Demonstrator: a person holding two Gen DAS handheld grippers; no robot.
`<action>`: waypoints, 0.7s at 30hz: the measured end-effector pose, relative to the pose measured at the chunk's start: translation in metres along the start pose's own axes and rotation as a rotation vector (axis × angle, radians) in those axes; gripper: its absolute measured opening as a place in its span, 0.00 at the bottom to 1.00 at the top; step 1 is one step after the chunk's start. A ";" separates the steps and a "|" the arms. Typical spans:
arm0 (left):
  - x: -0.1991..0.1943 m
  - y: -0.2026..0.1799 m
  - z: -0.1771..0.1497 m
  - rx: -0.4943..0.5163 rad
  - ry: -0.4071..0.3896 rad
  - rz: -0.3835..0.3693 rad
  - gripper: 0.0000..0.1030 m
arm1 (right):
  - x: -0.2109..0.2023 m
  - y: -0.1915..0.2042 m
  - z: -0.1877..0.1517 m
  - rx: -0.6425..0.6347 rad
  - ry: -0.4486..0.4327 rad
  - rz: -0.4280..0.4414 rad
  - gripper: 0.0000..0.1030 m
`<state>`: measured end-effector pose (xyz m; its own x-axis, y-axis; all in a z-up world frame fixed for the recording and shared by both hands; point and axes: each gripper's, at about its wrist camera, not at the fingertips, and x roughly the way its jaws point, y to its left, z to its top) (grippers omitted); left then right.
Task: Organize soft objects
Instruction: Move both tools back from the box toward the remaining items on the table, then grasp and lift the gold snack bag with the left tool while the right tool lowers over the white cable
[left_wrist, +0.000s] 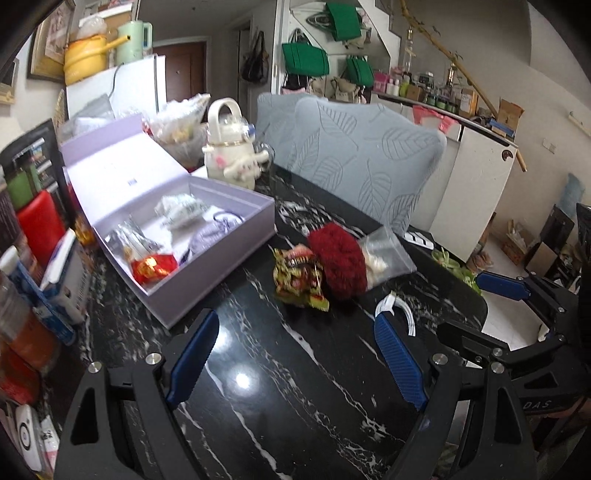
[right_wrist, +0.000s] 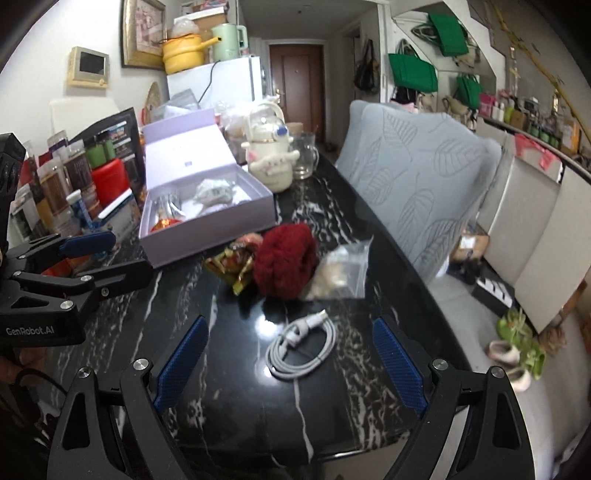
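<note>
Left wrist view
Left gripper (left_wrist: 295, 354): jaws spread wide and holding nothing, poised low over the black marble desk (left_wrist: 280, 398).
Landmark: an open lilac box (left_wrist: 218, 236) sits on the desk, lid tipped back, with small packets and a red pouch inside.
Red knitted piece (left_wrist: 338, 258): lies on the desk just right of the box, apart from it.
Snack wrapper (left_wrist: 299, 278): crumpled, touching the red knitted piece on the side nearer the box.
Clear bag (left_wrist: 388, 254): pressed against the far side of the red knitted piece from the box.
Right gripper (left_wrist: 480, 306): seen side-on, well right of the box; jaws parted, nothing between them.
Kettle (left_wrist: 231, 147): white, cartoon-faced, standing just behind the box.

Right wrist view
Right gripper (right_wrist: 291, 369): jaws released, spread over the desk (right_wrist: 221, 387).
White cable (right_wrist: 301, 349): coiled on the desk, between the blue pads (right_wrist: 397, 365), well in front of the box (right_wrist: 207, 218).
Red knitted piece (right_wrist: 286, 260): near the box's front right corner, wrapper (right_wrist: 231, 264) on its left, clear bag (right_wrist: 341, 271) on its right.
Left gripper (right_wrist: 110, 251): at the left edge beside the box, jaws apart and empty.
Glass mug (right_wrist: 304, 155): just right of the kettle (right_wrist: 271, 155), behind the box.
</note>
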<state>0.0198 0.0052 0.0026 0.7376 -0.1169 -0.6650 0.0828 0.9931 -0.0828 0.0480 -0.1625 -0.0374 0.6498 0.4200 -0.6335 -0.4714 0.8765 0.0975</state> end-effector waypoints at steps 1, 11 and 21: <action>0.003 0.000 -0.003 -0.001 0.008 -0.005 0.84 | 0.003 0.000 -0.002 0.002 0.006 0.001 0.89; 0.032 0.001 -0.018 -0.002 0.080 -0.021 0.84 | 0.039 0.003 -0.023 -0.023 0.042 0.000 0.89; 0.058 0.003 -0.024 -0.015 0.135 -0.038 0.84 | 0.073 -0.005 -0.041 -0.005 0.094 0.016 0.85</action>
<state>0.0470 0.0014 -0.0538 0.6372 -0.1556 -0.7549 0.0983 0.9878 -0.1207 0.0737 -0.1459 -0.1155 0.5837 0.4096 -0.7011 -0.4841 0.8688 0.1045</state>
